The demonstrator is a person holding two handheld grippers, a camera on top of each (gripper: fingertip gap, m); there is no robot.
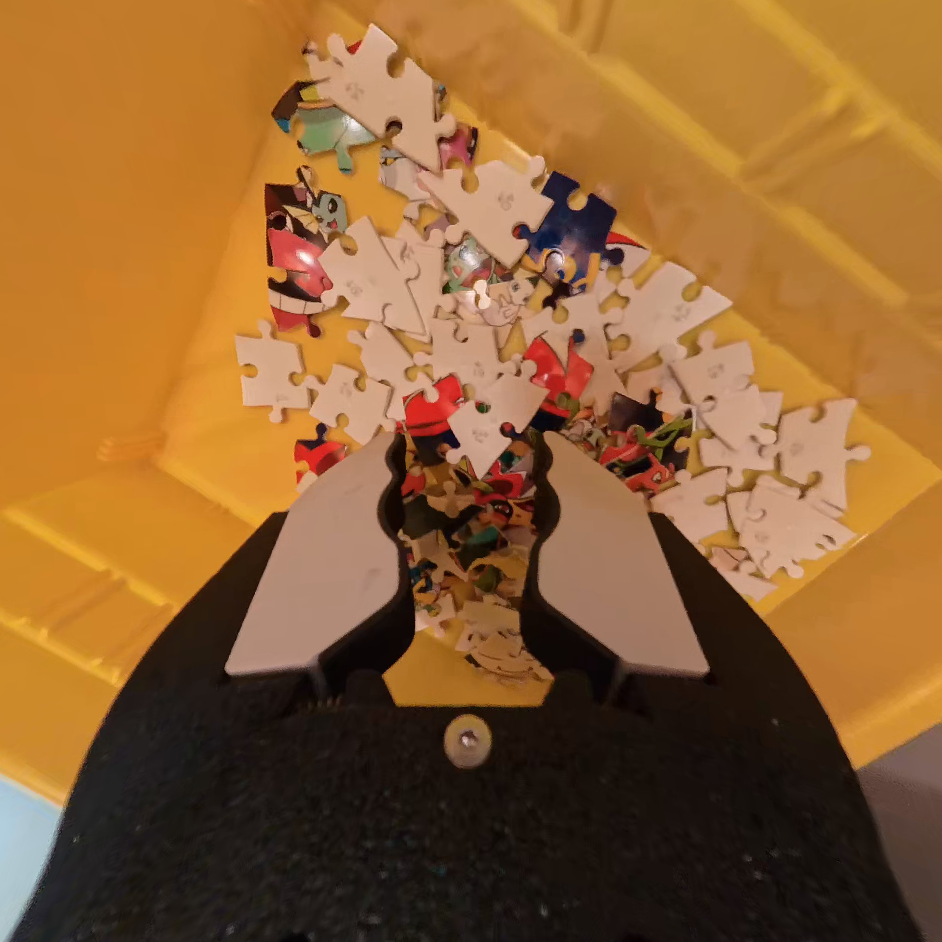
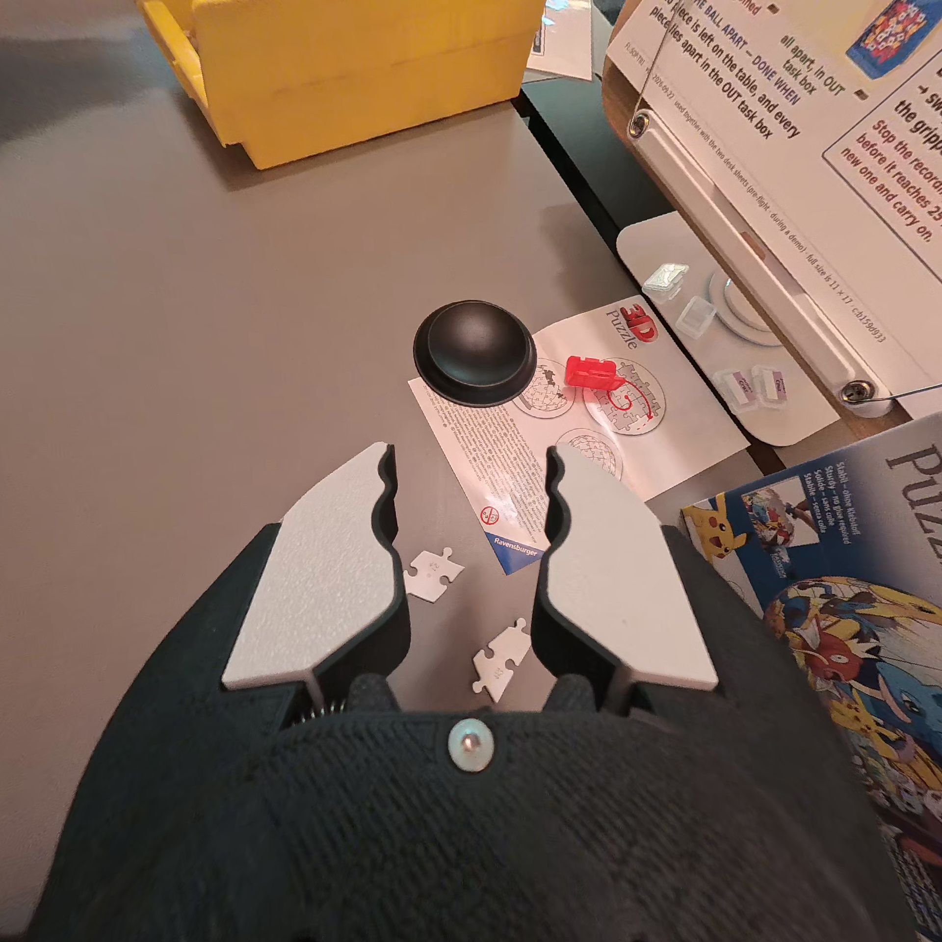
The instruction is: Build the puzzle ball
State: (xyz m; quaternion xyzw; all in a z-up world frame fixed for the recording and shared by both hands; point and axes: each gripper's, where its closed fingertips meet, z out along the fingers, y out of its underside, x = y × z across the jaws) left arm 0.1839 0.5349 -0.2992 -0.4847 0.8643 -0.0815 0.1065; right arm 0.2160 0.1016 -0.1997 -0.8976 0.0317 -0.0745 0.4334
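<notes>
Here the left gripper (image 1: 471,448), jaws wide and empty, hangs mid-frame over loose cardboard puzzle pieces (image 1: 489,326) in the yellow plastic bin (image 1: 153,255), seemingly choosing one, while the right gripper (image 2: 471,459), equally wide, waits above two white pieces (image 2: 433,573) lower centre on the grey table (image 2: 204,331).

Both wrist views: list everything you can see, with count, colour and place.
puzzle pieces: a heap, too many to count, mostly white backs up, some colourful; inside the yellow bin
yellow bin: one, on the grey table's far left
loose pieces: two, white side up, on the grey table between the right fingers
black stand: one, on the leaflet's corner
leaflet: one, white, mid-table
red clip: one, on the leaflet
puzzle box: one, blue, colourful, right edge
instruction sheet: one, white, upper right
small clear cases: four, on a white base beneath that sheet
left gripper: fingers open over the heap
right gripper: fingers open, empty
</notes>
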